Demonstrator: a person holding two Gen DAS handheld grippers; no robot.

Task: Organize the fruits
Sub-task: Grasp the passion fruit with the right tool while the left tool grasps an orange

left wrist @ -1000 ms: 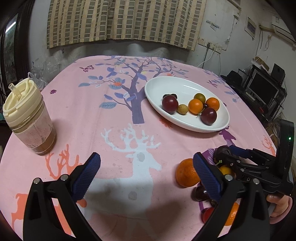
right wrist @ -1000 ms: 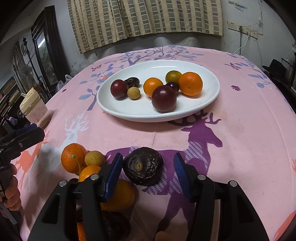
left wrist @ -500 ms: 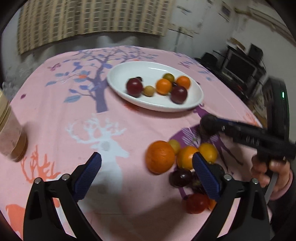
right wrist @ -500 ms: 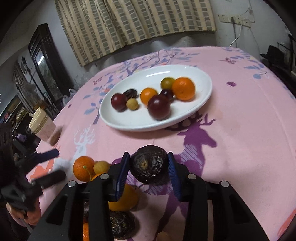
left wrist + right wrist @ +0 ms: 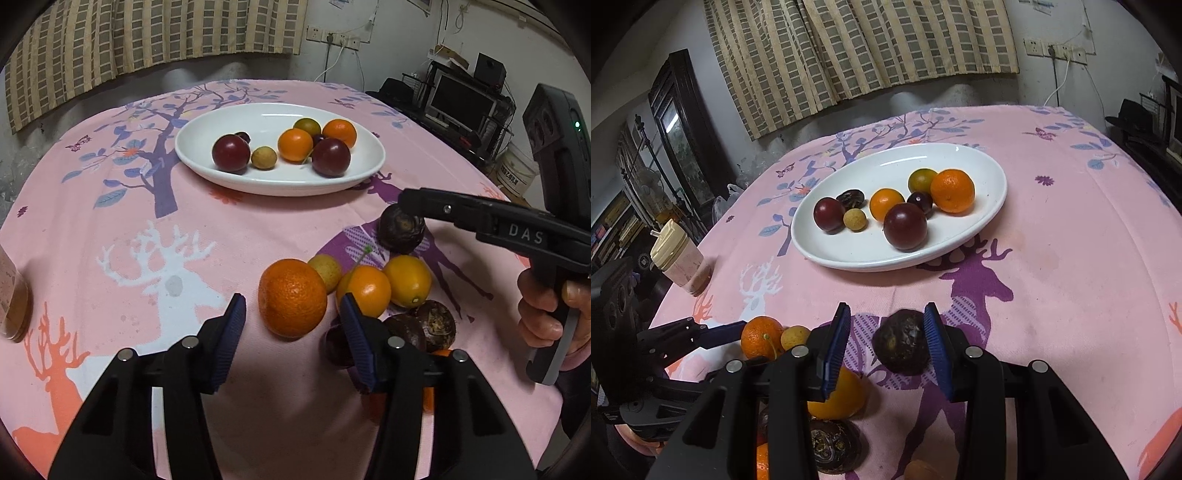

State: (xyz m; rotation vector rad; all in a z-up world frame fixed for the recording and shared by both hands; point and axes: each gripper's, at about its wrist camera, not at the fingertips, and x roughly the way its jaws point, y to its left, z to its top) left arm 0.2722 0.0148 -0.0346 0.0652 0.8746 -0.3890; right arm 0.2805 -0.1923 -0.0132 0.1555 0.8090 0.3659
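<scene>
A striped curtain [image 5: 864, 51] hangs behind a round desk [image 5: 122, 229] covered with a pink cloth printed with trees and deer. Toward the far side sits a white oval plate [image 5: 280, 110] holding two dark red plums, three oranges, a small tan longan and some smaller dark fruits. At the left edge stands a lidded cup [image 5: 677, 254] of pinkish drink.

Nearer the cameras, a loose cluster of fruit lies on the cloth: a large orange [image 5: 292, 297], a small yellowish fruit just behind it, two smaller oranges and several dark wrinkled passion fruits.

The left hand-held gripper [image 5: 293, 328] is spread wide, its blue pads to either side of the large orange, neither pad clearly touching it.

The right hand-held gripper [image 5: 889, 343] is also spread, with a dark wrinkled passion fruit [image 5: 902, 341] between its fingers; the fruit lies next to the right pad, a gap showing on the left side. Whether the fruit rests on the cloth or is lifted cannot be told.
</scene>
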